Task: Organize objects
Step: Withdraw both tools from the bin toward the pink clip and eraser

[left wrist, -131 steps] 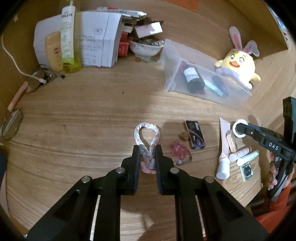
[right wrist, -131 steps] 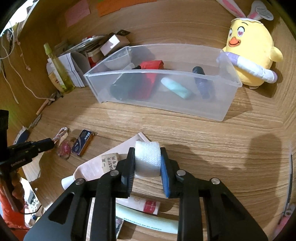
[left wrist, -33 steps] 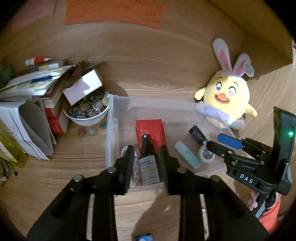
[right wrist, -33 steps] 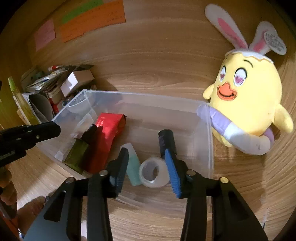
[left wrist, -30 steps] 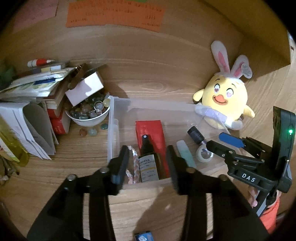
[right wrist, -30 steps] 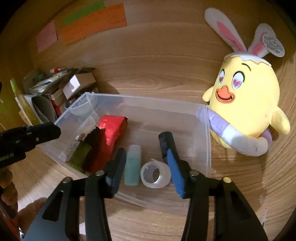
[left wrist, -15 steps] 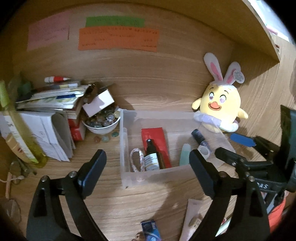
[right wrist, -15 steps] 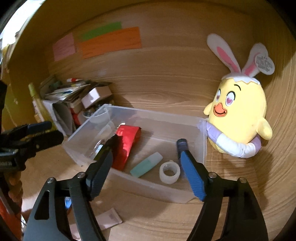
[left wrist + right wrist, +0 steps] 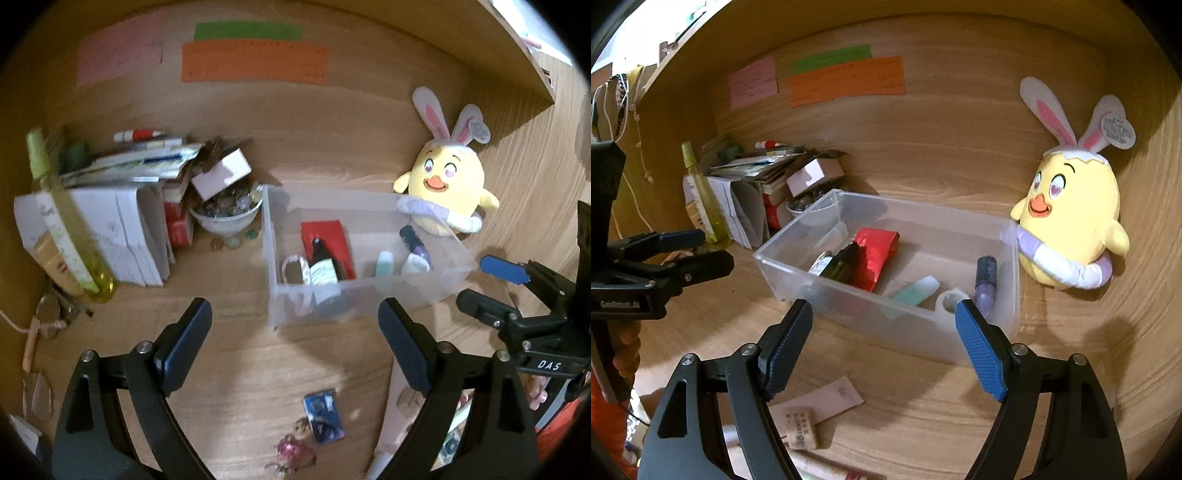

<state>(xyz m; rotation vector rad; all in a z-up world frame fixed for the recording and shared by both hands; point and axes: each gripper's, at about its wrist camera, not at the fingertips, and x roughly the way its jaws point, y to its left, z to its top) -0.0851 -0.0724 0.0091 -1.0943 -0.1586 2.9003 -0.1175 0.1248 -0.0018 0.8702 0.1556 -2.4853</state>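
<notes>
Both the left gripper (image 9: 295, 325) and right gripper (image 9: 884, 325) are hovering wide open and empty over a wooden desk (image 9: 923, 417), facing the clear bin (image 9: 798, 266) at frame center, while colored notes (image 9: 846, 79) are hanging on the back wall, upper left.

A yellow plush chick with rabbit ears (image 9: 1071, 225) sits against the wooden back wall (image 9: 942, 147), touching the right end of the plastic bin. Pink (image 9: 752, 82), green (image 9: 831, 58) and orange (image 9: 846, 81) paper notes are stuck on that wall. At the left, a stack of papers and books (image 9: 122, 206) stands on the tabletop (image 9: 229, 354), with a tall yellow-green bottle (image 9: 64, 221) in front of it and a white bowl of glass pebbles (image 9: 225, 210) just beside it.
</notes>
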